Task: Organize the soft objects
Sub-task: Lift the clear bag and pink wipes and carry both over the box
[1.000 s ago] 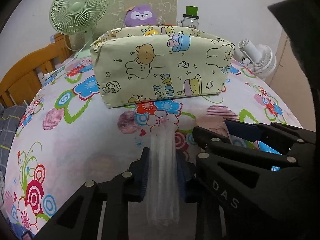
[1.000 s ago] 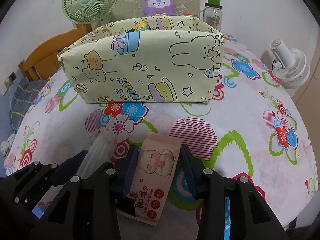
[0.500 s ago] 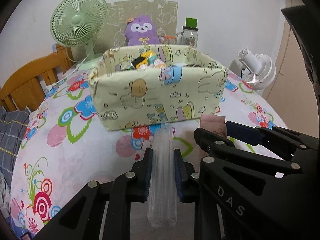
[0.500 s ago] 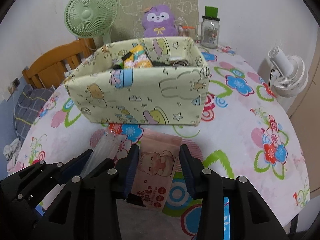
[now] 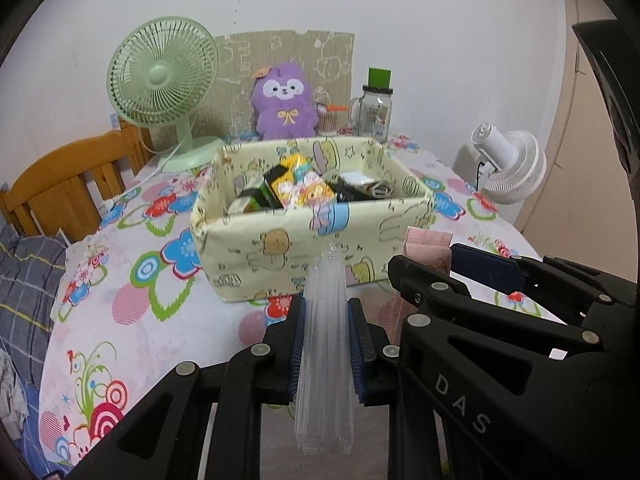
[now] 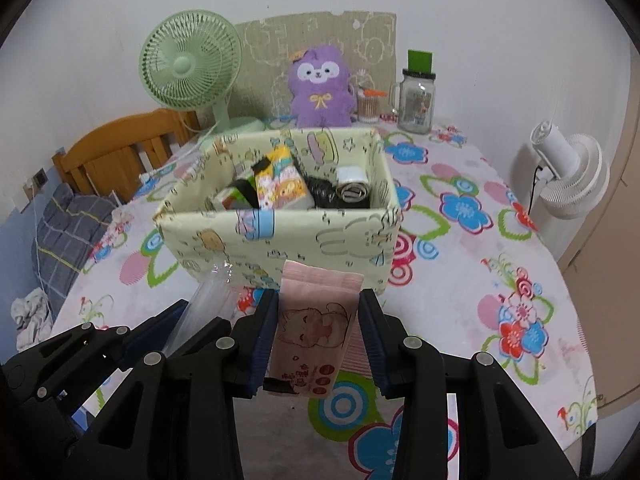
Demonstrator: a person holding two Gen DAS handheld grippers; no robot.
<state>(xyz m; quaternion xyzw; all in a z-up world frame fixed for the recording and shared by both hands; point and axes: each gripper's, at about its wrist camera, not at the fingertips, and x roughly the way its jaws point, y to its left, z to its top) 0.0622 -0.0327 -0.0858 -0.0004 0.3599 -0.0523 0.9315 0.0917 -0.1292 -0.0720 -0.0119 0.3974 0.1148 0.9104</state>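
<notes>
1. Floral tablecloth (image 6: 460, 280) carries the fabric bin (image 6: 280, 236), straight ahead of both claws.
2. Left gripper (image 5: 326, 344) clamps a clear plastic pack (image 5: 326, 360), long axis pointing binward.
3. Right gripper (image 6: 316, 336) pinches the pink wipes packet (image 6: 312, 332), equally near.

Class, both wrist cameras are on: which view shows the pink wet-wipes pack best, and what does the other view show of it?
The right wrist view: the pink wet-wipes pack sits centred between the right tool pads, printed face visible. The left wrist view shows only its top edge behind the right tool's arm.

Pale-yellow cartoon-print fabric box (image 6: 280, 236); pink wipes pack (image 6: 312, 336); floral tablecloth (image 6: 480, 280); clear, possibly plastic, sleeve (image 5: 326, 344).
</notes>
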